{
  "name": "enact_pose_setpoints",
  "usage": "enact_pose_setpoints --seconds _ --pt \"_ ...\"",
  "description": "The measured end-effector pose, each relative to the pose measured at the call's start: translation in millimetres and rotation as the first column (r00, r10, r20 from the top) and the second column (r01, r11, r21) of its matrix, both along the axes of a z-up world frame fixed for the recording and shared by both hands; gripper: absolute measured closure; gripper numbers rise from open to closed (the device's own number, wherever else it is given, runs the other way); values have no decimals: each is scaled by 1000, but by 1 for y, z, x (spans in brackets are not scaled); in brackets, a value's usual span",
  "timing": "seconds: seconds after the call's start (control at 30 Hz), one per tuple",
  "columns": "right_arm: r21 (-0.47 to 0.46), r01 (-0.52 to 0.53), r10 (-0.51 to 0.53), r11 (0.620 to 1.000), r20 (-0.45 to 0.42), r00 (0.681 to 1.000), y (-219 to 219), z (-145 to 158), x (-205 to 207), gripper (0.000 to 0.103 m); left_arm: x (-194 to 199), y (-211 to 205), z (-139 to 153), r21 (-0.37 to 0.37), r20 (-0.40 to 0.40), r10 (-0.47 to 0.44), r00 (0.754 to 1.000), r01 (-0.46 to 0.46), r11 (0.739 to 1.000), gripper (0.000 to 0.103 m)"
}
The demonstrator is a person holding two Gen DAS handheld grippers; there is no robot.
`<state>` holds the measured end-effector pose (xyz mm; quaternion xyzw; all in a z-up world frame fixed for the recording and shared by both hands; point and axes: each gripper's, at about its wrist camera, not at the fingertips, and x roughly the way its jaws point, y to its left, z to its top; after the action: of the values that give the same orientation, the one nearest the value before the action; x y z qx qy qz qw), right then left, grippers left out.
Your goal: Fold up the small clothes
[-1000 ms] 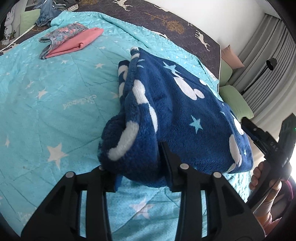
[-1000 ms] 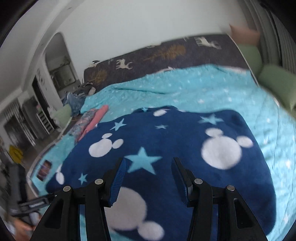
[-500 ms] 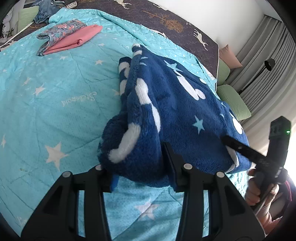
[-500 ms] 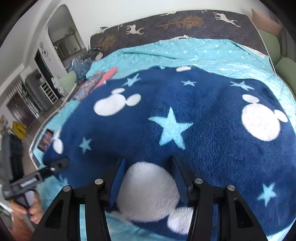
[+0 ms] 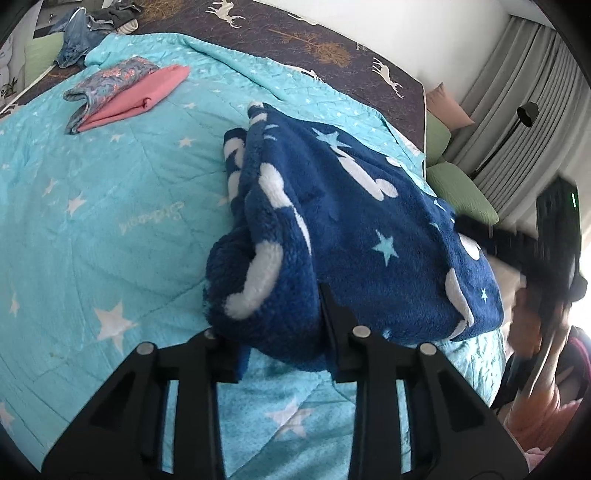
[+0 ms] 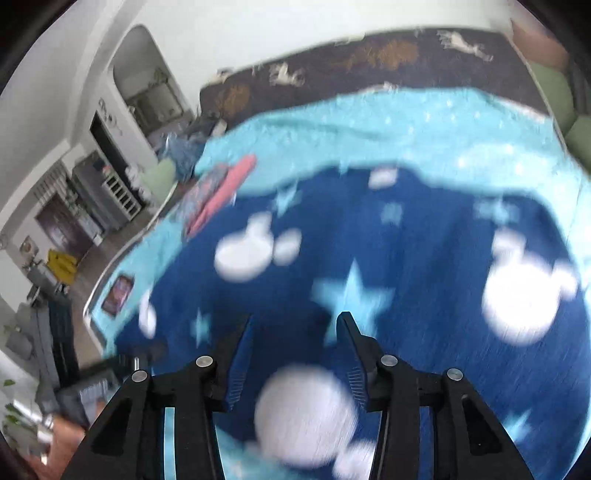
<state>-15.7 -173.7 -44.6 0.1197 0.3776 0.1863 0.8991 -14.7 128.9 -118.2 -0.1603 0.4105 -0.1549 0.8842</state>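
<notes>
A navy fleece garment with white mouse heads and light blue stars [image 5: 340,236] lies on the turquoise star quilt [image 5: 110,221]. My left gripper [image 5: 273,325] is shut on its bunched near corner, and the fabric fills the gap between the fingers. My right gripper [image 6: 295,325] is open, hovering just above the garment [image 6: 369,258] with nothing between its fingers. The right wrist view is blurred. The right gripper also shows in the left wrist view [image 5: 517,243], at the garment's far right edge.
Two folded clothes, a pink one [image 5: 136,99] and a floral one [image 5: 107,79], lie at the quilt's far left. A dark deer-print cover [image 5: 295,33] runs along the back. Green cushions [image 5: 458,188] and grey curtains stand at the right. A denim heap [image 5: 74,40] lies at the far corner.
My right gripper has risen and pulled back from the fleece, still open. My left gripper keeps its hold on the bunched corner and has barely moved.
</notes>
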Motion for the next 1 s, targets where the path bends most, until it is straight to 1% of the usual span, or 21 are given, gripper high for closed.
enact_pose_setpoints --seconds 0.07,0.1,0.17,0.23,0.27,0.3,0.33,0.37,0.4,0.43,0.5,0.57,0.6,0.63,0.67,0.73,0.8,0.83,0.87,0.93,1.0 --pt "46 8 -9 999 14 1000 -7 9 24 57 -1 -1 0 0 1 4 1000 -4 1000 70" --pt "74 19 -19 997 5 1000 -10 10 39 57 -1 -1 -1 2 2 5 1000 -5 1000 70" --pt "119 52 -48 991 -41 998 -15 4 69 57 -2 -1 -1 4 1 4 1000 -4 1000 70" --pt "167 77 -58 983 -116 992 -19 -11 107 57 -2 -2 -2 4 -3 4 1000 -4 1000 70" --pt "169 91 -65 981 -153 986 -18 -20 125 60 -2 -2 -2 4 -4 3 1000 -3 1000 70" --pt "145 114 -84 983 -196 977 -18 -32 137 64 -2 -2 -1 5 -3 1 1000 -1 1000 70" --pt "103 139 -109 985 -251 962 -18 -47 153 77 -2 -3 -1 4 3 0 1000 0 1000 70" --pt "92 153 -117 984 -315 942 -18 -69 171 86 -2 -3 0 2 6 1 1000 -1 1000 70" --pt "126 161 -112 979 -329 937 -21 -79 177 88 -1 -3 1 3 10 3 1000 -3 1000 70" --pt "142 169 -115 975 -327 938 -23 -80 179 88 -1 -4 1 4 13 3 1000 -3 1000 70" --pt "124 159 -114 979 -306 945 -21 -74 174 88 0 -4 1 1 21 4 1000 -4 1000 73" --pt "118 146 -110 982 -268 957 -20 -68 165 85 -1 -4 5 -17 28 8 1000 -7 1000 80" --pt "149 154 -114 977 -246 962 -24 -61 152 84 -1 -4 9 -25 35 8 999 -7 1000 81" --pt "169 154 -112 974 -231 966 -28 -53 144 81 -1 -4 12 -28 45 8 999 -7 1000 83" --pt "203 137 -95 970 -202 975 -31 -43 127 80 -2 -5 19 -28 65 7 998 -5 1000 84" --pt "248 81 -41 965 -161 986 -32 -29 98 80 -4 -9 31 -23 105 -1 994 4 1000 85" --pt "282 3 39 959 -145 989 -29 -23 66 79 -3 -18 47 -12 158 -21 987 23 1000 85" --pt "305 -25 78 952 -161 984 -27 -26 52 75 -2 -21 51 -7 176 -31 984 33 999 86" --pt "317 -33 100 948 -200 975 -25 -35 43 73 0 -28 58 3 199 -49 979 50 999 86" --pt "301 -19 100 953 -257 961 -22 -57 38 74 3 -42 69 27 232 -90 969 86 996 86" --pt "295 -6 80 955 -238 968 -24 -60 34 75 5 -60 81 73 272 -129 954 113 991 86"
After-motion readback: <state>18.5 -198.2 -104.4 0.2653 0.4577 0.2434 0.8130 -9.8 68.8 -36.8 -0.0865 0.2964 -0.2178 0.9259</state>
